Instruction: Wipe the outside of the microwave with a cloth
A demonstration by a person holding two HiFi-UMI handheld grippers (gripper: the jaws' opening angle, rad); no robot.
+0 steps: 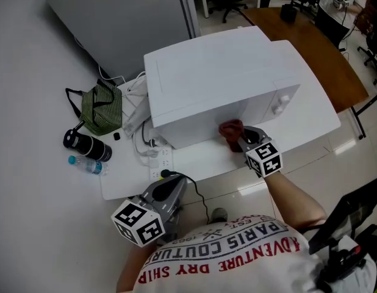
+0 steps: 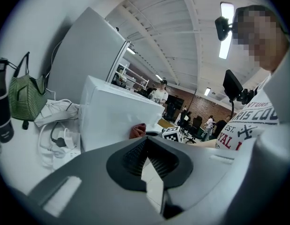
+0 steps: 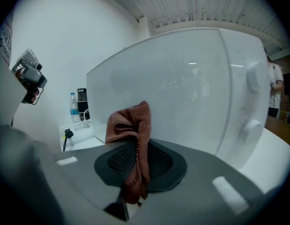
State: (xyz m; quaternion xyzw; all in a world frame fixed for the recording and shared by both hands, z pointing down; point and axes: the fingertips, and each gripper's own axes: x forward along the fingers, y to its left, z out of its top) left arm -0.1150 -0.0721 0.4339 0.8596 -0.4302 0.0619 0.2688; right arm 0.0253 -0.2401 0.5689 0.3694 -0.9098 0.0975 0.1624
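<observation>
A white microwave (image 1: pixel 219 78) stands on a white table (image 1: pixel 194 163); its door fills the right gripper view (image 3: pixel 182 93). My right gripper (image 1: pixel 240 138) is shut on a reddish-brown cloth (image 1: pixel 231 130), which touches the lower front of the door. In the right gripper view the cloth (image 3: pixel 133 135) bunches up between the jaws, close to the door. My left gripper (image 1: pixel 170 188) hangs low at the table's front edge, away from the microwave, jaws shut on nothing (image 2: pixel 152 172). The cloth (image 2: pixel 138 131) shows small beside the microwave (image 2: pixel 117 116) in the left gripper view.
Left of the microwave lie a green striped bag (image 1: pixel 102 107), a black flask (image 1: pixel 86 145), a water bottle (image 1: pixel 88 165) and a power strip with cables (image 1: pixel 155 157). A brown table (image 1: pixel 310 47) stands behind. A grey cabinet (image 1: pixel 127 17) is at the back.
</observation>
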